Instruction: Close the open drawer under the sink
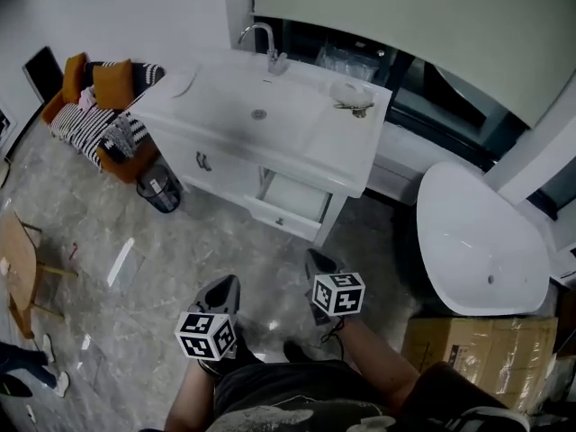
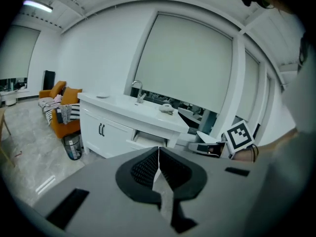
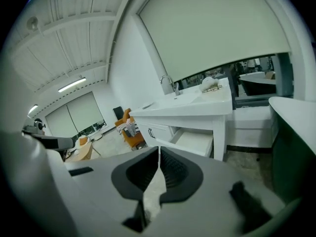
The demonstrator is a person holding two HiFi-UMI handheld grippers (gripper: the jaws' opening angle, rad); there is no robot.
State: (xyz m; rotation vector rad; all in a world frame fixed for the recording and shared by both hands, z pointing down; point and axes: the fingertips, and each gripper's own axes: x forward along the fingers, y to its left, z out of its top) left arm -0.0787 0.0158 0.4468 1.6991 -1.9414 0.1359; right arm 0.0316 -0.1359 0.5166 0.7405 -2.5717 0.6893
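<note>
A white vanity with a sink stands ahead, its right-hand drawer pulled out and empty. The same open drawer shows in the right gripper view, and the drawer also appears in the left gripper view. My left gripper hangs over the grey floor, well short of the drawer, jaws shut on nothing. Beside it my right gripper is closer to the drawer front, also shut and holding nothing.
A white bathtub stands right of the vanity, with a cardboard box in front of it. An orange sofa with cushions and a small bin sit to the left. A wooden table is at the far left.
</note>
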